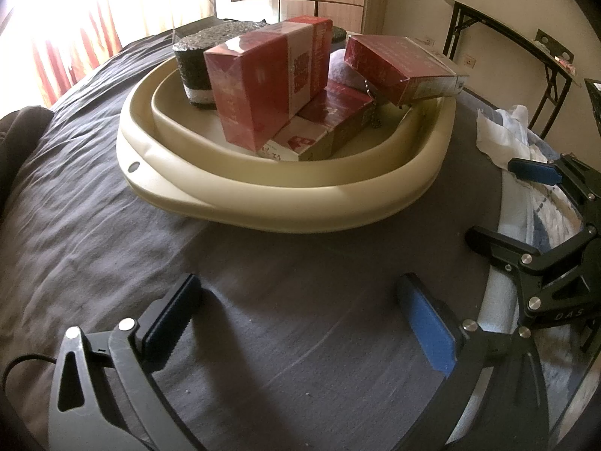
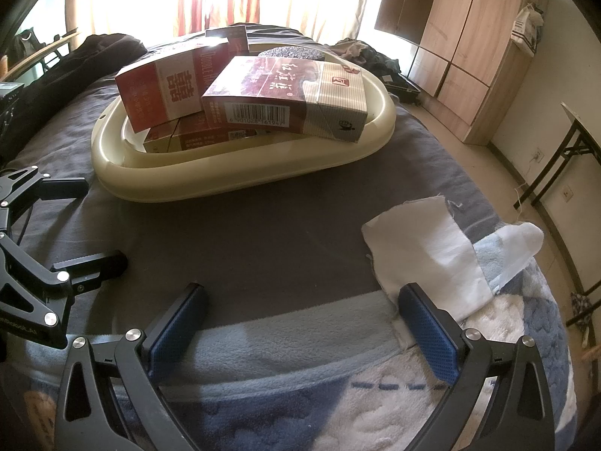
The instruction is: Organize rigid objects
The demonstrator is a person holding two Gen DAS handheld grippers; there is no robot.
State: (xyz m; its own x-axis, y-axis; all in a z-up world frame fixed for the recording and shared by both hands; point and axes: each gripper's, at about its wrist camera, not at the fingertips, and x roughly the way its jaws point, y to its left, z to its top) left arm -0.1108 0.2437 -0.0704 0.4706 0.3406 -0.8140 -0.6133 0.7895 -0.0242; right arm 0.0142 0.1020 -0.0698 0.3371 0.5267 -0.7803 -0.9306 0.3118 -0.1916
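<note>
The bed fills most of both views, covered by a dark grey sheet, with a blue and white blanket along its near edge at the bottom of my right view. On the sheet, in the upper middle of each frame, sits the cream basin, its wide rim facing me. Inside it the red boxes are piled loosely: one box stands tilted on end at the centre of the left view, a second leans across the rim at upper right, and a third lies flat beneath them. From the right view the leaning box shows a barcode and overhangs the near rim. A dark speckled block with a white base stands at the back left of the basin. A white cloth lies on the blanket at right of the right view, touching my right finger pad. My left claw is spread wide over bare sheet at the bottom of its frame, holding nothing. My right claw is likewise wide apart and empty, low in its frame above the blanket edge, well short of the basin.
</note>
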